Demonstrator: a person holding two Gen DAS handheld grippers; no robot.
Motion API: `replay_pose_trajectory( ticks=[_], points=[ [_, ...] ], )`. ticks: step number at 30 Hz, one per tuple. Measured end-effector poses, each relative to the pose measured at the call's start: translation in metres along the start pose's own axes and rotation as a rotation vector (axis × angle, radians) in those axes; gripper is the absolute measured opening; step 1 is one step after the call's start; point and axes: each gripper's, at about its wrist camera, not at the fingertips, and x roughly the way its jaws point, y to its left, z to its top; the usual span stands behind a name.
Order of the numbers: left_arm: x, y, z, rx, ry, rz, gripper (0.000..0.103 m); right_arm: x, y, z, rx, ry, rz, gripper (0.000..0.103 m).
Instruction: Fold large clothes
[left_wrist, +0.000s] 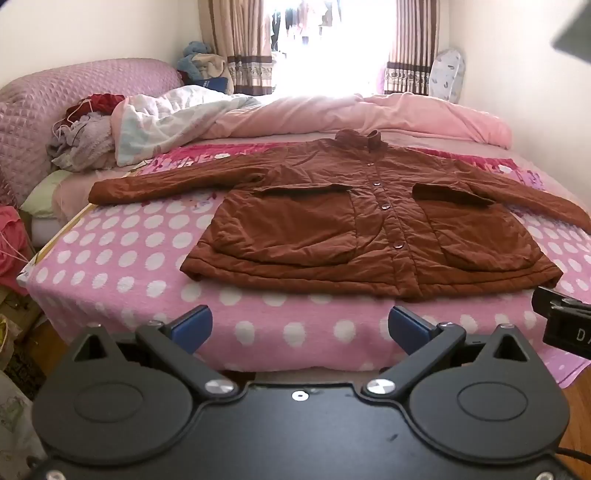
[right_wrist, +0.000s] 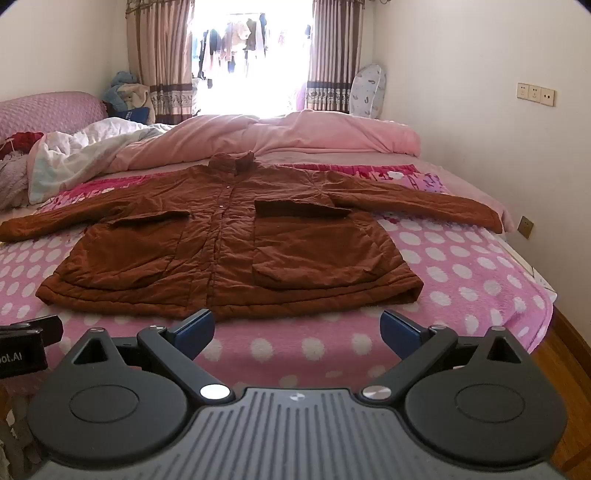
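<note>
- My left gripper and my right gripper both hang with jaws spread wide and nothing between them, over the near edge of the pink polka-dot blanket.
- Just beyond lies the brown padded jacket, flat on that blanket, front up, buttoned, hem toward me, sleeves stretched out to both sides.
- Behind its collar a pink duvet is bunched across the bed.
- Farthest off, striped curtains frame a bright window.

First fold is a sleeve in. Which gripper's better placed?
Marginal call: left. Both grippers, left and right, hang open short of the brown jacket. The left sleeve lies fully in the left view; the right sleeve sits just as clear for the right.
</note>
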Motion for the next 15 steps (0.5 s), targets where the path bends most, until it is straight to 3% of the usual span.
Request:
replay_pose_trajectory(
  ticks=[15],
  points=[
    [0.0011,0.002,-0.0001,-0.012,0.006,0.003,0.103,-0.003,-0.0024,0.0006,0.002,-0.001,-0.003,0.103]
  ],
)
